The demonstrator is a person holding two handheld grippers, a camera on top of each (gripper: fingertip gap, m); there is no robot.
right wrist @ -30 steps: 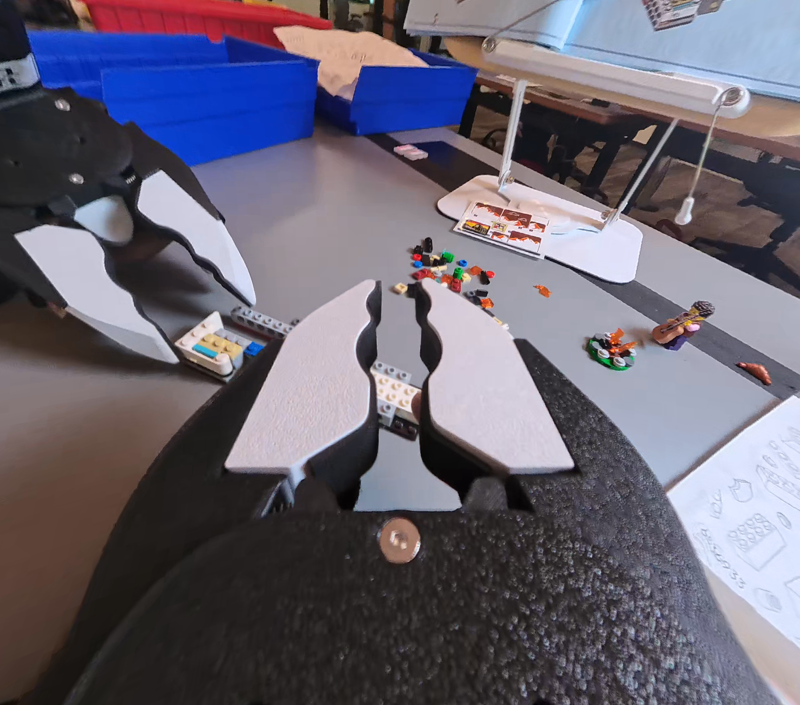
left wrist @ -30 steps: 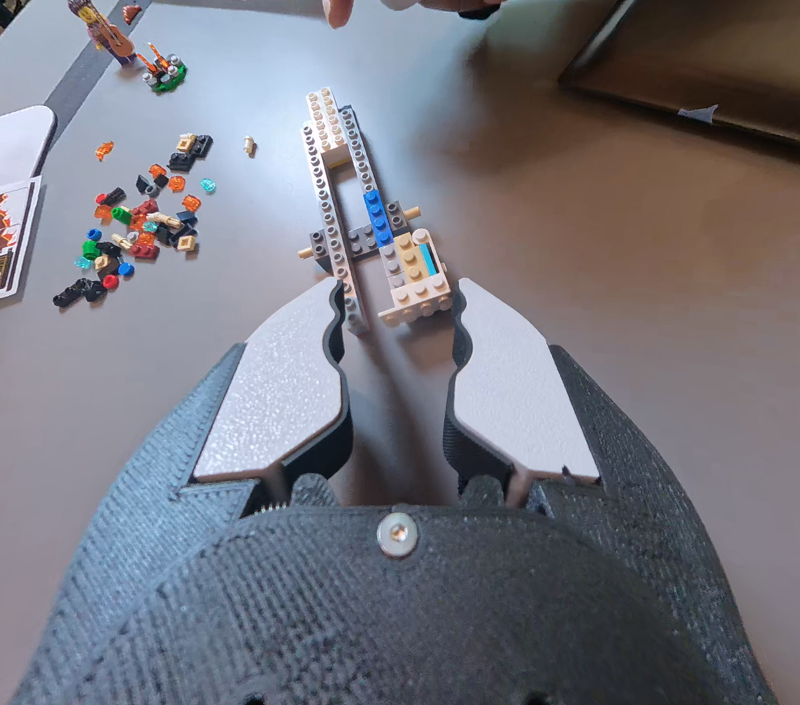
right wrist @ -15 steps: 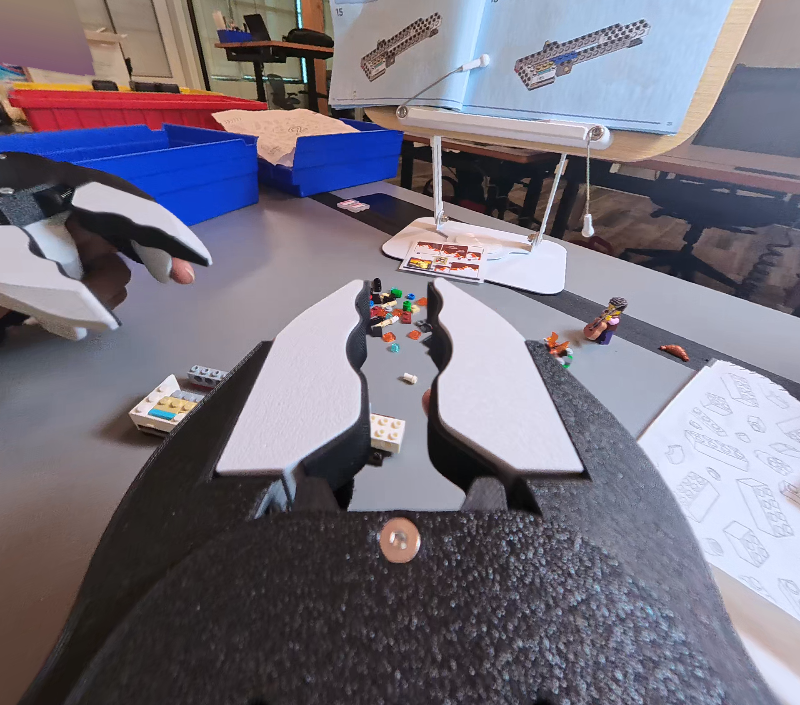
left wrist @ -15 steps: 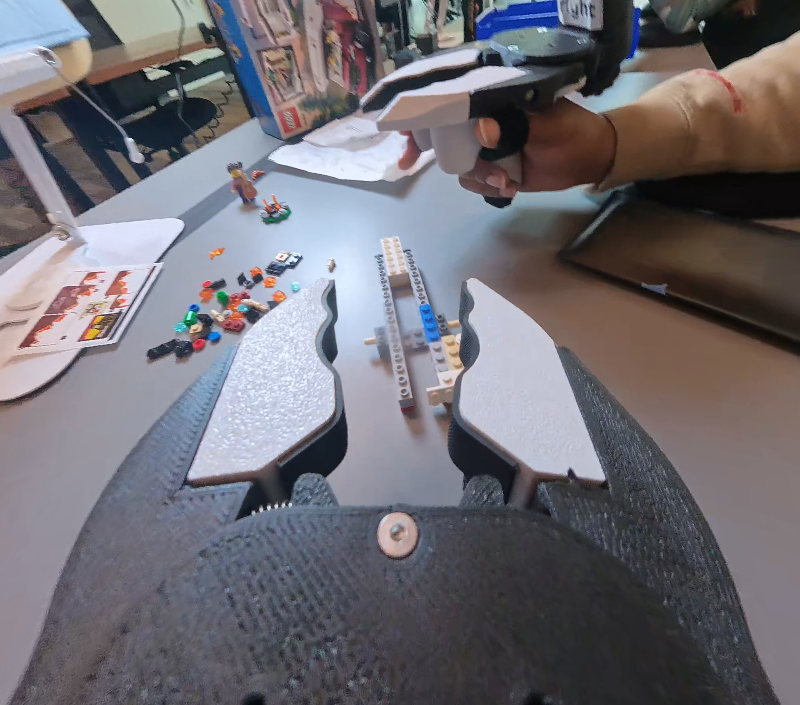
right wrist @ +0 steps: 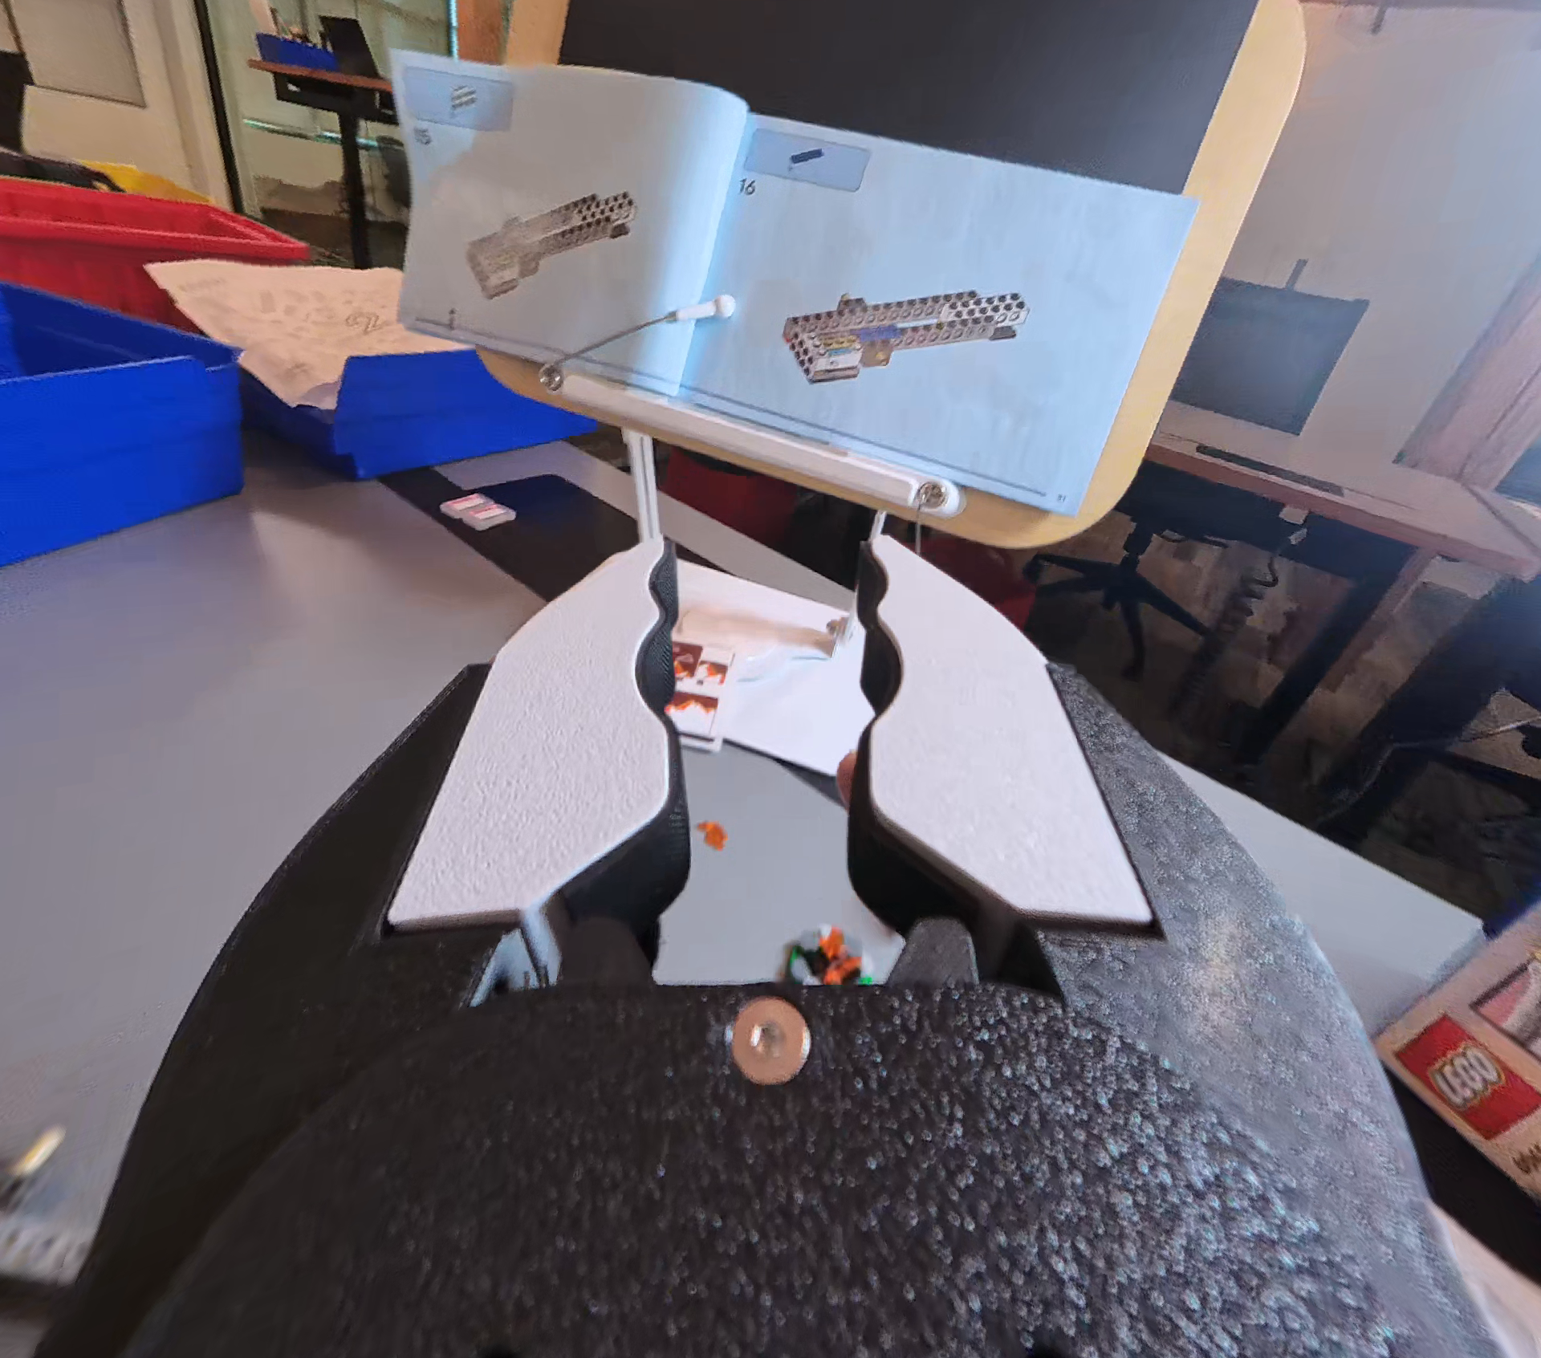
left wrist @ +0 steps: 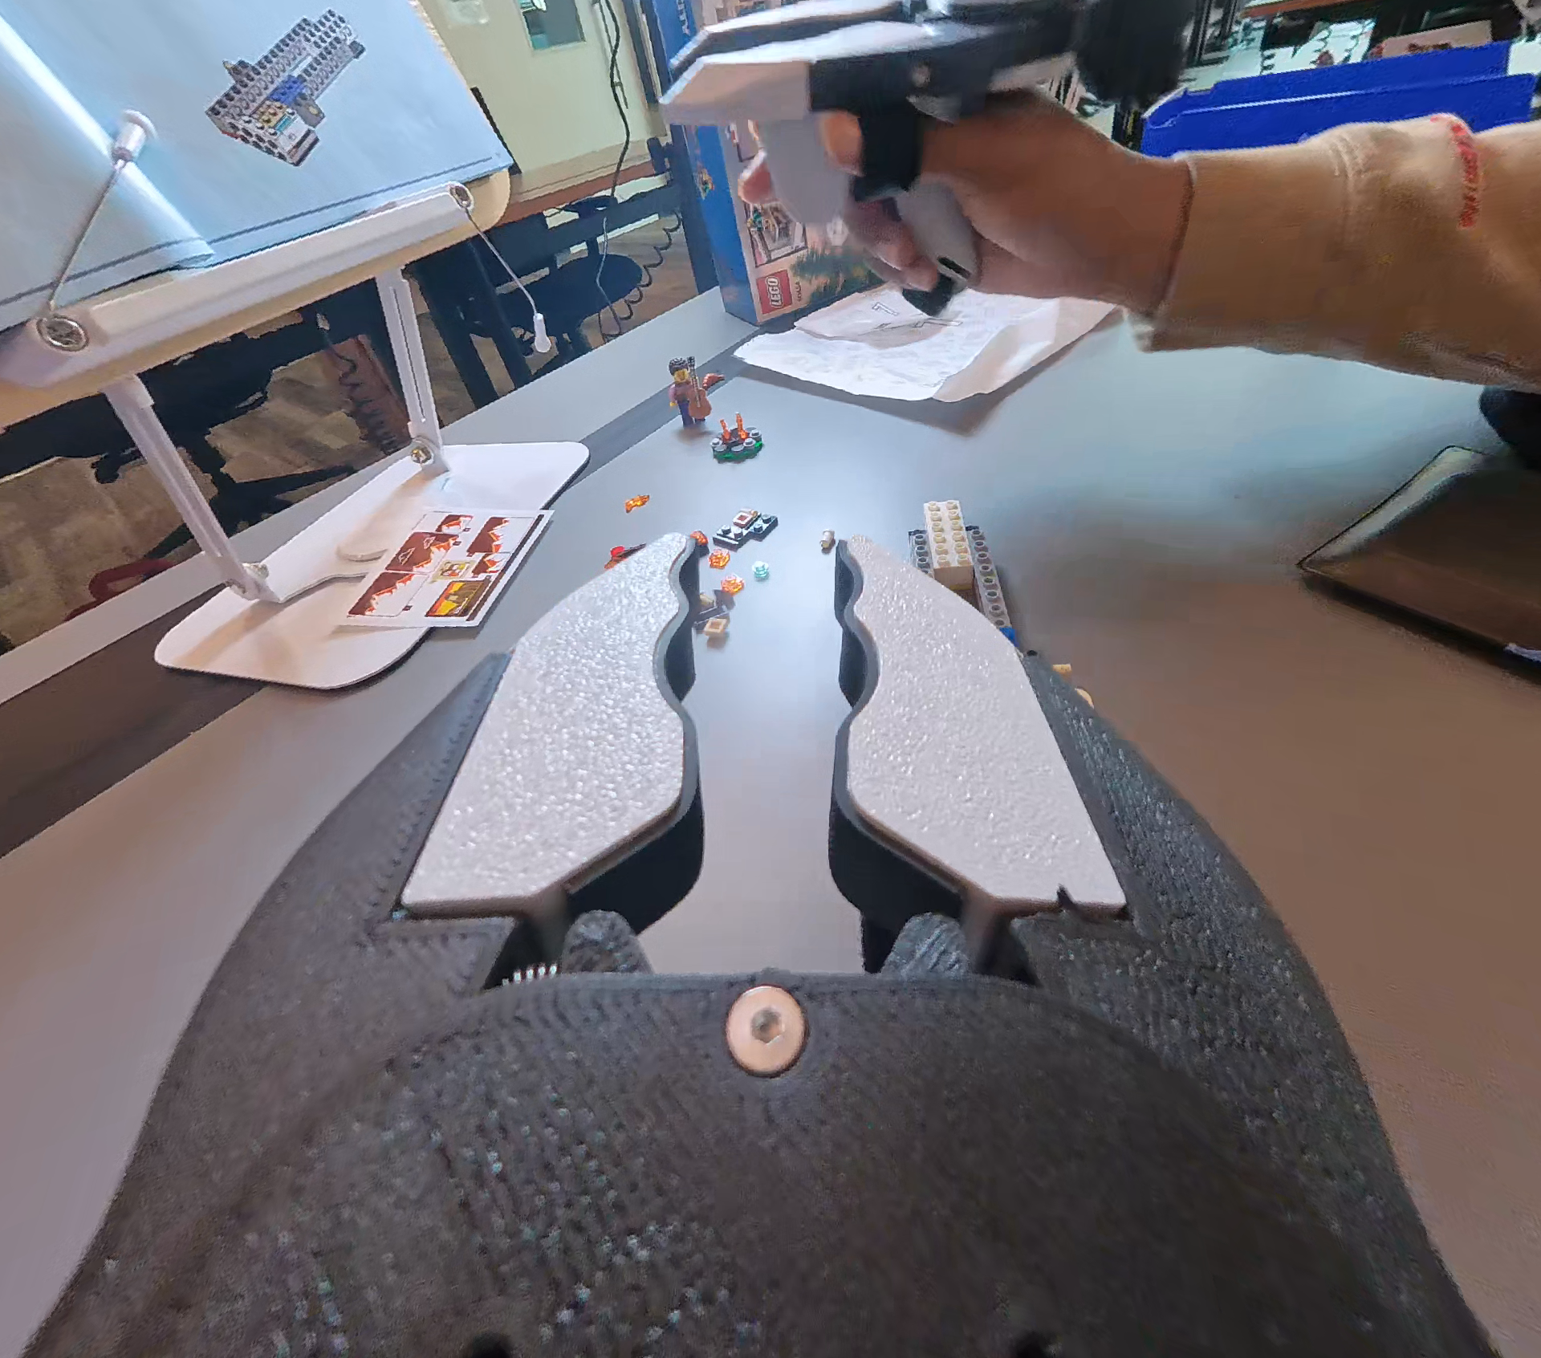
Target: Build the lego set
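Note:
The long grey and tan lego build (left wrist: pixel 951 544) lies on the grey table, mostly hidden behind my left gripper's right finger. Loose small pieces (left wrist: pixel 724 572) lie just beyond my left gripper (left wrist: pixel 763 552), which is open, empty and raised above the table. My right gripper (right wrist: pixel 763 552) is open and empty, held high and facing the open instruction booklet (right wrist: pixel 792 284) on its stand. It also shows in the left wrist view (left wrist: pixel 834 59), held in a hand above the table. A minifigure (left wrist: pixel 688 392) and a small campfire build (left wrist: pixel 738 442) stand farther back.
The white booklet stand (left wrist: pixel 333 617) with a sticker sheet (left wrist: pixel 450 567) is at the left. A lego box (left wrist: pixel 750 109) and a paper bag (left wrist: pixel 917 342) lie at the back, a dark flat tray (left wrist: pixel 1434 567) at the right. Blue bins (right wrist: pixel 108 417) stand far left. Left tips to right tips: about 20 centimeters. The small campfire build (left wrist: pixel 738 442) is about 20 centimeters from my right fingertips and 25 centimeters from my left. Seen from the right wrist view (right wrist: pixel 819 966) as well.
Both grippers have lifted and tilted up, away from the build. The right gripper has opened wider and turned from the loose pieces to face the booklet. The left gripper has swung left.

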